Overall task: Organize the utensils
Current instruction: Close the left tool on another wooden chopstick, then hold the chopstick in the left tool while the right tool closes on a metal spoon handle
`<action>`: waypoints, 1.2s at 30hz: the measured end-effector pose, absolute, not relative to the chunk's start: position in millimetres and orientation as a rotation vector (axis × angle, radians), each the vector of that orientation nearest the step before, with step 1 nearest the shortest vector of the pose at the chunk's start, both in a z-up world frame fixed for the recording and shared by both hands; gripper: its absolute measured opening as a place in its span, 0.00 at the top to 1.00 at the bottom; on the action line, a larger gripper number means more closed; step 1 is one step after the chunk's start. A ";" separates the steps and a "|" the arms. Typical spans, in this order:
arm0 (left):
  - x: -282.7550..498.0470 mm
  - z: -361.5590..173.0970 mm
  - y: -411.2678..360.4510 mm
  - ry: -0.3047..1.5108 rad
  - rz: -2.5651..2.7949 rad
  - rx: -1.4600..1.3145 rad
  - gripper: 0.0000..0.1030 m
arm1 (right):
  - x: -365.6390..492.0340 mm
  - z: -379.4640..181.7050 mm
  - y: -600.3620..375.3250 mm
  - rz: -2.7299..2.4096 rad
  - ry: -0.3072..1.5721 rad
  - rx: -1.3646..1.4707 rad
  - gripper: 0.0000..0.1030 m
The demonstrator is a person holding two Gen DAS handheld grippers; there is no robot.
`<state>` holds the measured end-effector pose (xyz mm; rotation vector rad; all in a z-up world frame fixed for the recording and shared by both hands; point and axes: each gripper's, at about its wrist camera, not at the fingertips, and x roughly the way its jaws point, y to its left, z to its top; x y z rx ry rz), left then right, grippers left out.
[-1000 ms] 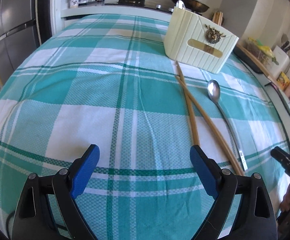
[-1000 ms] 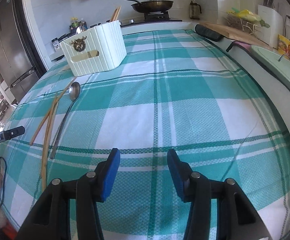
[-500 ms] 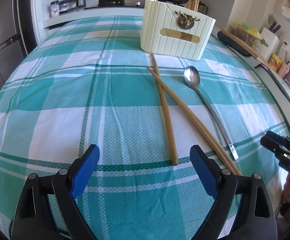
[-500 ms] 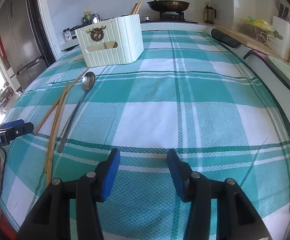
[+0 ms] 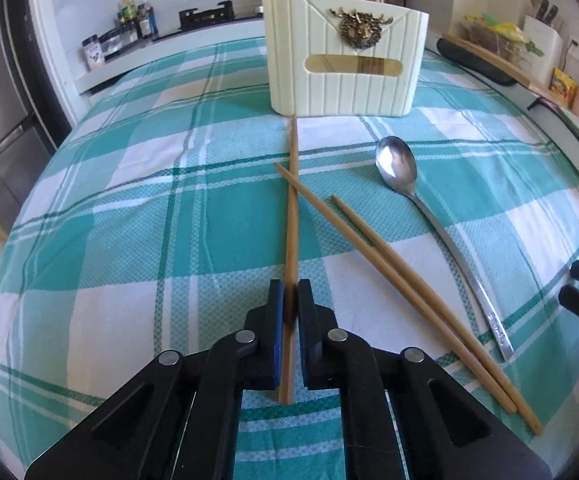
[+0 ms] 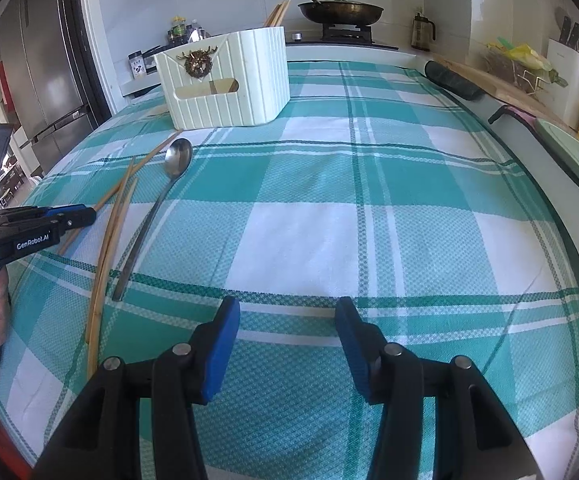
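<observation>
Chopstick point(image 5: 291, 216) sits clamped between the narrow jaws of my left gripper point(image 5: 290, 306), its far tip reaching to the foot of the cream holder point(image 5: 341, 80). My right gripper point(image 6: 287, 334) hangs over the checked cloth point(image 6: 369, 232) on the surface with jaws wide and nothing between them. Just right of the held stick, two more chopsticks point(image 5: 401, 280) lie side by side, the longer one crossing it. Beside them lies a long metal spoon point(image 5: 397, 168), bowl toward the holder, where further chopsticks and a spoon stand upright.
</observation>
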<state>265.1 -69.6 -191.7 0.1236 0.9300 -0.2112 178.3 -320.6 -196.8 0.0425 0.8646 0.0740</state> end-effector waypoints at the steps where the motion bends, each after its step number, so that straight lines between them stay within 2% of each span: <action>1: 262.8 -191.8 -63.9 0.929 -0.191 0.097 0.95 | 178.3 -196.7 -320.7 0.074 0.864 0.042 0.50; 12: 247.8 -193.3 -1.7 0.920 0.017 -0.058 0.95 | 182.7 -193.5 -314.9 0.061 0.883 0.012 0.50; 19: 248.9 -195.2 -1.9 0.915 0.021 -0.041 0.95 | 214.5 -174.2 -269.0 0.238 0.899 0.040 0.52; 23: 245.9 -194.5 -2.2 0.919 0.011 -0.045 0.95 | 247.0 -178.4 -235.2 0.292 0.941 -0.008 0.68; 27: 240.0 -193.8 -3.5 0.924 -0.001 -0.033 0.95 | 270.7 -192.0 -220.7 0.264 0.965 -0.048 0.68; 34: 236.7 -193.8 -7.2 0.922 -0.006 -0.009 0.95 | 261.2 -191.5 -212.9 0.305 0.950 -0.117 0.68; 36: 236.8 -193.6 -8.4 0.921 -0.007 -0.002 0.95 | 257.7 -192.6 -206.0 0.287 0.937 -0.195 0.73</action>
